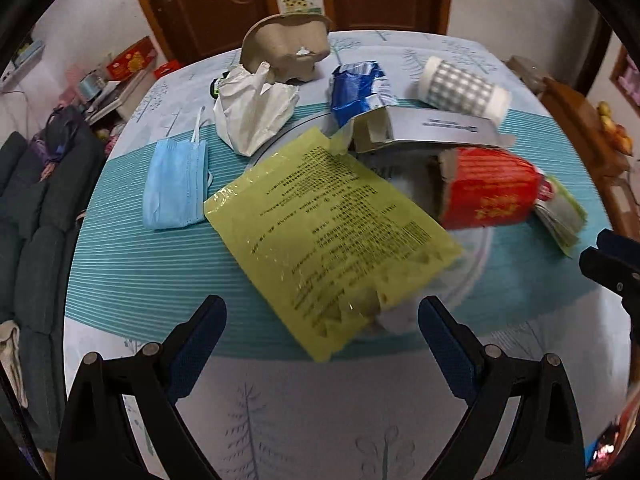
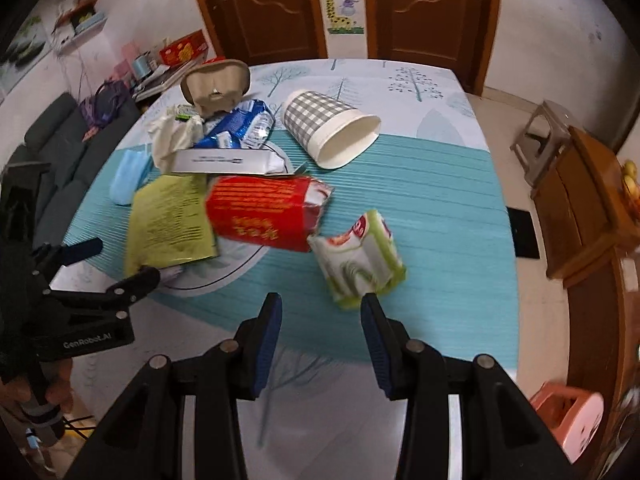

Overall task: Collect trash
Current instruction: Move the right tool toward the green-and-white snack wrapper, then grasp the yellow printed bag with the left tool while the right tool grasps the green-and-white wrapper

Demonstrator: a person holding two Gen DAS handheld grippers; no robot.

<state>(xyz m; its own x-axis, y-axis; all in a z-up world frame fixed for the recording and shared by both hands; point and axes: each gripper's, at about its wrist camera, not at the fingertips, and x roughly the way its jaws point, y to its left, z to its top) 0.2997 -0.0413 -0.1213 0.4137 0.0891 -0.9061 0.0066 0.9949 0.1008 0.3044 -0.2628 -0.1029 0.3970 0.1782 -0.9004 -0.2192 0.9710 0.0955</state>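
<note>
Yellow pouch (image 1: 320, 236) lies heaped with red box (image 2: 264, 212), checked cup (image 2: 328, 128) and mask (image 1: 176, 184) mid-worktop (image 2: 440, 216). Left gripper (image 1: 320, 336) hovers before it, jaws wide apart and empty; right gripper (image 2: 320, 336), jaws apart and empty, faces the green pack (image 2: 360, 264), likely the nearest pick.

Light: soft, even, indoor | blur: slight motion | edges: fisheye-warped, dark

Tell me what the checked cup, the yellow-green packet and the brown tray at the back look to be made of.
Checked cup: paper, matte, with a rolled white rim. Yellow-green packet: thin plastic film, judging by its glossy crinkles. Brown tray: moulded paper pulp, dull and fibrous.
</note>
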